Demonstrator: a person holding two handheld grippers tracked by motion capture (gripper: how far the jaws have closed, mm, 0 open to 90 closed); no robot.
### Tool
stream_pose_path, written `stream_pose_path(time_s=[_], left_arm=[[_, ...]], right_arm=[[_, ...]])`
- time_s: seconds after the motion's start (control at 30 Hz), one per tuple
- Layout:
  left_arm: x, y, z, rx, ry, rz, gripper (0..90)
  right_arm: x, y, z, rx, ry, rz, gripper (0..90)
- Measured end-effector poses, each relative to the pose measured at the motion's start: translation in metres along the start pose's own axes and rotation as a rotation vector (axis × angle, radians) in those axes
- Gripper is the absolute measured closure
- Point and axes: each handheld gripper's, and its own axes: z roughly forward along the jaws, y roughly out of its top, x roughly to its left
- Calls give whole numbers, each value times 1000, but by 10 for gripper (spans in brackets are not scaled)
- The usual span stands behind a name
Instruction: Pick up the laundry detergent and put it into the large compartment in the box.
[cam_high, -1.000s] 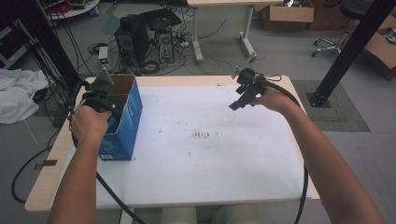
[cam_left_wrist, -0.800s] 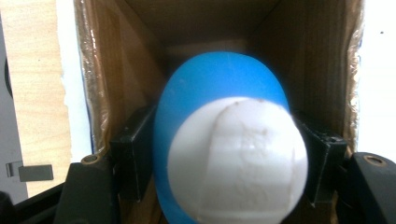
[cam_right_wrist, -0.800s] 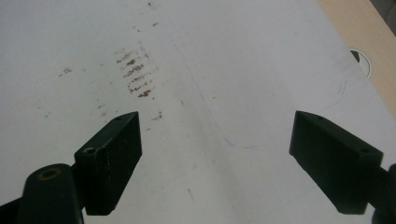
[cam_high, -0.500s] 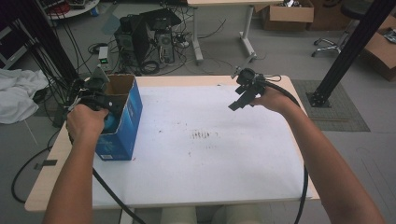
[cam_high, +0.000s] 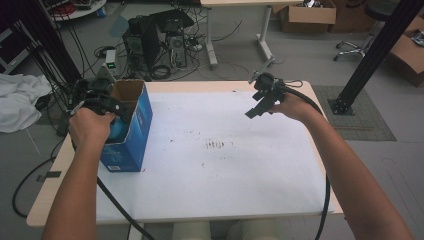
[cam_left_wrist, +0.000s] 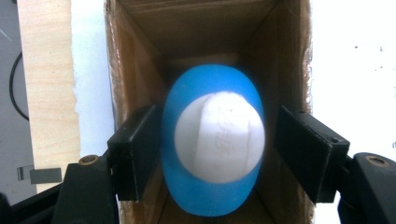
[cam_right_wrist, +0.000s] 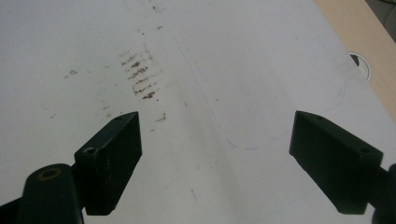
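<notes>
Cluttered workshop floor with a computer tower (cam_high: 150, 42) and cables lay behind the white-topped table (cam_high: 225, 190). Blue cardboard box (cam_high: 131, 127) stood open-topped near the table's left edge. Inside it sat a blue bottle with white cap (cam_left_wrist: 215, 144), between the left claw's (cam_left_wrist: 212, 154) jaws; those jaws had just been opening, pads apart from the bottle, slim gap on the right side. Right claw (cam_right_wrist: 215, 158) hung over bare table, jaws wide apart, nothing between them. Risk, as I judged it: bottle looked loose in the box, so lifting the left claw could clip the cap or snag the cardboard wall, tipping the box off the near edge.
</notes>
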Motion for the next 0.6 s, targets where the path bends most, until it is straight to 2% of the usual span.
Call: stream_pose_path(time_s=[0.1,0.23,0.6], left_arm=[[1,0,-4,-3,13,-10,322],[2,1,-11,-14,11,-13,317],[1,2,-36,-53,-8,9,315]], right_arm=[[0,-1,-1,2,-1,0,169],[0,-1,-2,-1,-2,1,169],[2,0,-3,-2,-2,-3,169]])
